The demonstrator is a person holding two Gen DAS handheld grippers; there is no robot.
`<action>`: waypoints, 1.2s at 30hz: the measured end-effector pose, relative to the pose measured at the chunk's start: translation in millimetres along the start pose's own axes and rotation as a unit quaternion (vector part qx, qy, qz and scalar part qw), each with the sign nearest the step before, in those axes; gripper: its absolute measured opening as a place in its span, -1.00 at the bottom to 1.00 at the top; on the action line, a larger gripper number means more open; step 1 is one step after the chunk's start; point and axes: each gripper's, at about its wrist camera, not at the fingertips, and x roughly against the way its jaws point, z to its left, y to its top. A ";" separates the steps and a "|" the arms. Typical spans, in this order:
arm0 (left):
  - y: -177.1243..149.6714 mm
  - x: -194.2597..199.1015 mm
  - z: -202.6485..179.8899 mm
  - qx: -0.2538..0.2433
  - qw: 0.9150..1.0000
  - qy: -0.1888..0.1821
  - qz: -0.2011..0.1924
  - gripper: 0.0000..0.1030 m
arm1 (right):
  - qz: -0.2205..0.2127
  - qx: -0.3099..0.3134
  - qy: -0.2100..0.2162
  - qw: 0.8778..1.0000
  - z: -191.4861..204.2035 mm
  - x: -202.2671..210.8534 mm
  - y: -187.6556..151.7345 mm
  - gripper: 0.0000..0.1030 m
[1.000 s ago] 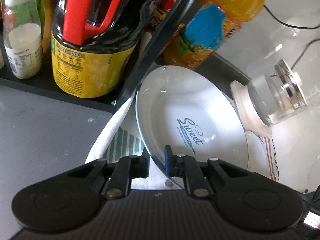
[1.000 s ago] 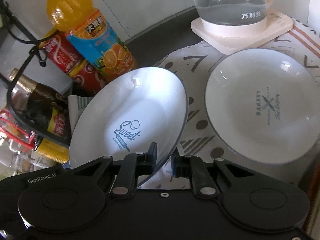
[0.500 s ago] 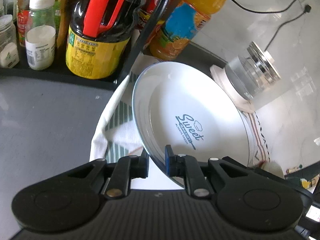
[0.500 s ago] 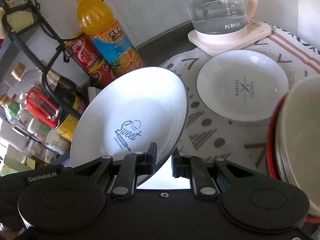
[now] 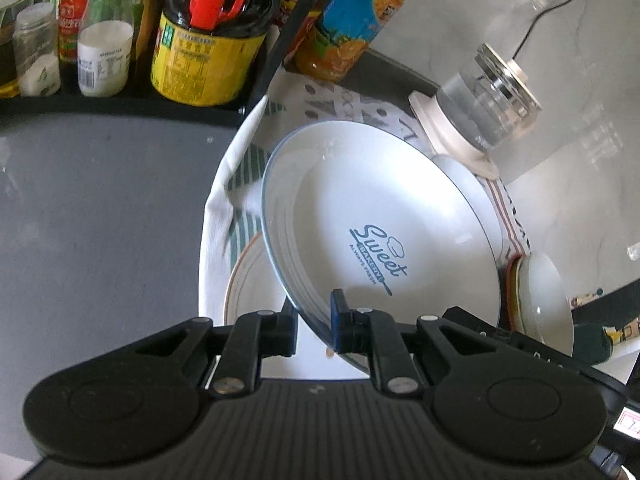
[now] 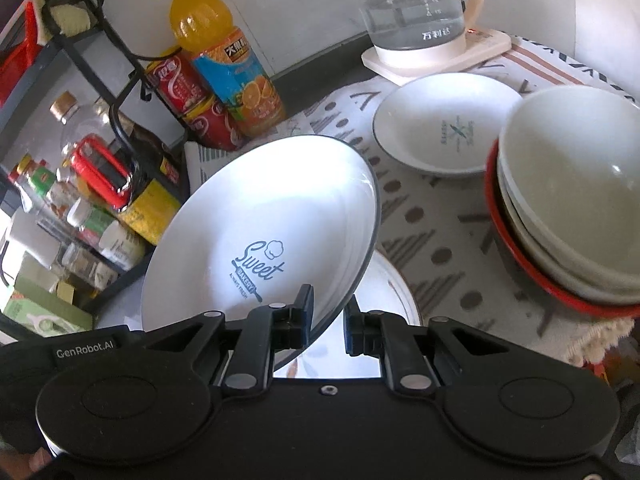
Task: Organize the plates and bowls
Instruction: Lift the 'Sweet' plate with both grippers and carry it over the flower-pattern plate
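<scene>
A white plate [image 5: 380, 216] printed "Sweet Bakery" hangs tilted above the patterned cloth [image 6: 432, 240]. My left gripper [image 5: 314, 320] is shut on its near rim in the left wrist view. My right gripper [image 6: 328, 316] is shut on the rim of the same-looking plate [image 6: 272, 208] in the right wrist view. Under it lies a white plate with a thin brown rim line [image 5: 248, 292] [image 6: 384, 296]. A second white bakery plate [image 6: 448, 128] rests flat near the kettle. A stack of pale bowls [image 6: 568, 200] [image 5: 540, 292] sits in a red bowl at the right.
A glass kettle [image 6: 416, 12] [image 5: 488, 96] stands on its base at the back. An orange drink bottle [image 6: 224, 52] [image 5: 348, 28] and red cans [image 6: 188, 92] stand by a black rack with a soy sauce jug [image 5: 212, 48] and small bottles. Grey countertop [image 5: 100, 220] lies to the left.
Both grippers have drawn back with the plate, away from the rack and bottles. The bowl stack and the brown-rimmed plate underneath have come into view.
</scene>
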 end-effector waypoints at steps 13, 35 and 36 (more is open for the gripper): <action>-33.1 2.5 -1.8 -0.016 0.999 -0.005 0.034 -0.71 | 0.018 0.003 -0.018 1.000 -9.3 16.6 -32.3 -0.72; -49.8 -6.7 -2.6 -0.005 0.998 0.006 0.061 -0.70 | 0.041 -0.005 -0.036 0.998 -18.0 15.3 -45.4 -0.73; -49.7 -6.7 -2.1 -0.004 0.998 0.006 0.062 -0.70 | 0.042 -0.006 -0.037 0.998 -17.4 14.7 -45.1 -0.73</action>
